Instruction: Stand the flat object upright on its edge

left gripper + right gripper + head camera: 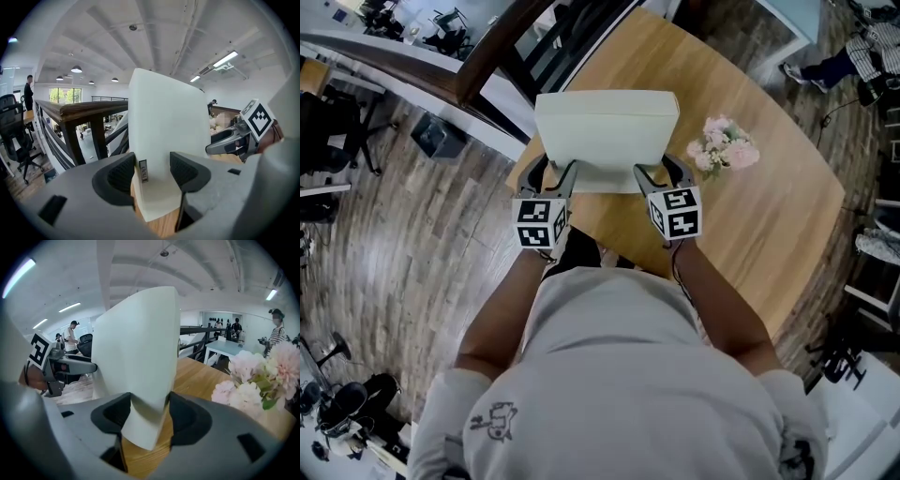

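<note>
A flat white box (605,141) is held over the round wooden table (750,216), tilted up steeply on its long edge. My left gripper (553,183) is shut on its near left corner and my right gripper (661,178) on its near right corner. In the left gripper view the box (168,131) rises tall between the dark pads (123,174), a small label beside the left pad; my left gripper (152,171) clamps its lower end. The right gripper view shows the box (136,348) wedged in my right gripper (147,413). Whether the bottom corner touches the wood I cannot tell.
A bunch of pink flowers (724,145) lies on the table just right of the box, close to my right gripper (262,376). A dark wooden railing (487,56) runs past the table's far left edge. People and office chairs (11,131) are far behind.
</note>
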The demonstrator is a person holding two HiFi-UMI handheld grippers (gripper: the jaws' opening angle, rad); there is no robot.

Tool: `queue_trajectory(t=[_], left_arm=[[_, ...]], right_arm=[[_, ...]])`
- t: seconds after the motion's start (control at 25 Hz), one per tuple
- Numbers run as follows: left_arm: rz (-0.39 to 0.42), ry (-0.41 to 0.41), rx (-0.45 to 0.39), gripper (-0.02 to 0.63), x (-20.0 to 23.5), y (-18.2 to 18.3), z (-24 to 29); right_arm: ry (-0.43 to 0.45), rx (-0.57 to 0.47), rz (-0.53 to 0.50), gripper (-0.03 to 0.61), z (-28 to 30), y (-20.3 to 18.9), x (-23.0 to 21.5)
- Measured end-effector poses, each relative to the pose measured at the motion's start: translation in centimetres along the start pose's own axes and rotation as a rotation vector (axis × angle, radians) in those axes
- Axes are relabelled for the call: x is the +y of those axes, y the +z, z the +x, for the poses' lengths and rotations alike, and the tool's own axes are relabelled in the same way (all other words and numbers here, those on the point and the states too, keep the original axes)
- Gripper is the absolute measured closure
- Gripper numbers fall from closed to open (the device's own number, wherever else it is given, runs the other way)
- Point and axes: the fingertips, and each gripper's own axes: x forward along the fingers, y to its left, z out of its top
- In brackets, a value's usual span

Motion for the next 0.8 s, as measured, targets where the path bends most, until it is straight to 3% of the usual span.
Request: queue_trajectory(t=[0.28, 0.8], left_arm=[[0.043, -0.001, -0.073, 0.374, 0.6, 0.1, 0.5], [0.075, -0.005, -0.124, 0.374, 1.3, -0.3, 1.9]], right_arm=[[-0.052, -0.082, -0.006, 0.314, 0.4, 0.1, 0.2], [-0.105, -0.195, -0.084, 0.314, 2.2, 0.3, -0.3]])
